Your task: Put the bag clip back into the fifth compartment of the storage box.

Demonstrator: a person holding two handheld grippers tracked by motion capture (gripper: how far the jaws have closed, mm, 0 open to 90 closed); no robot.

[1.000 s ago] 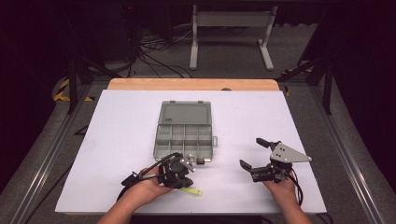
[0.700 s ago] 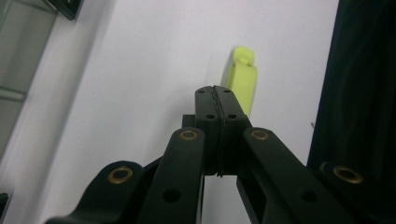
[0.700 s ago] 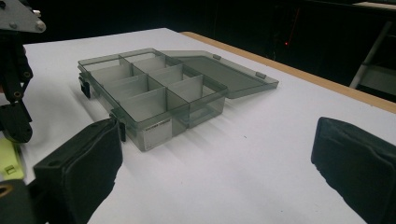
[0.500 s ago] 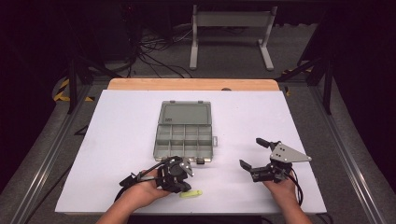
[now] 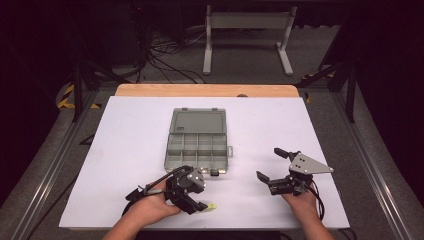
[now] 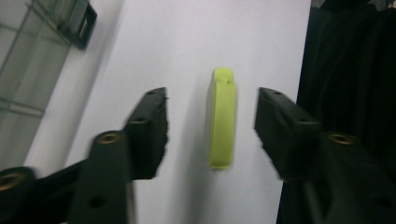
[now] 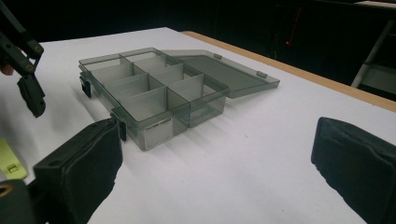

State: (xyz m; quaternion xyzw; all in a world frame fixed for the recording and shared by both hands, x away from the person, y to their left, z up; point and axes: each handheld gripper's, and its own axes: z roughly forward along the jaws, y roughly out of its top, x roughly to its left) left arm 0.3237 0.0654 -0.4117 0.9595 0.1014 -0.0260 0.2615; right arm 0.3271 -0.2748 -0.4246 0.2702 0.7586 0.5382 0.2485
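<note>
Between the parted jaws of the left gripper [image 6: 210,126], one small yellow-green clip [image 6: 222,119] is seen lying flat on the white table [image 6: 261,42], untouched by either jaw and very near the table's edge. If the jaws are closed off-centre, the clip could be nudged sideways over that edge, or tipped up and squeezed out, since it looks thin and smooth. Beyond the jaws, to one side, one grey compartment box [image 5: 197,148] is found with its lid laid open; eight empty compartments are judged from the dividers. Well apart, the right gripper [image 5: 273,164] is held with jaws spread wide, nothing between them. Two grippers are counted.
</note>
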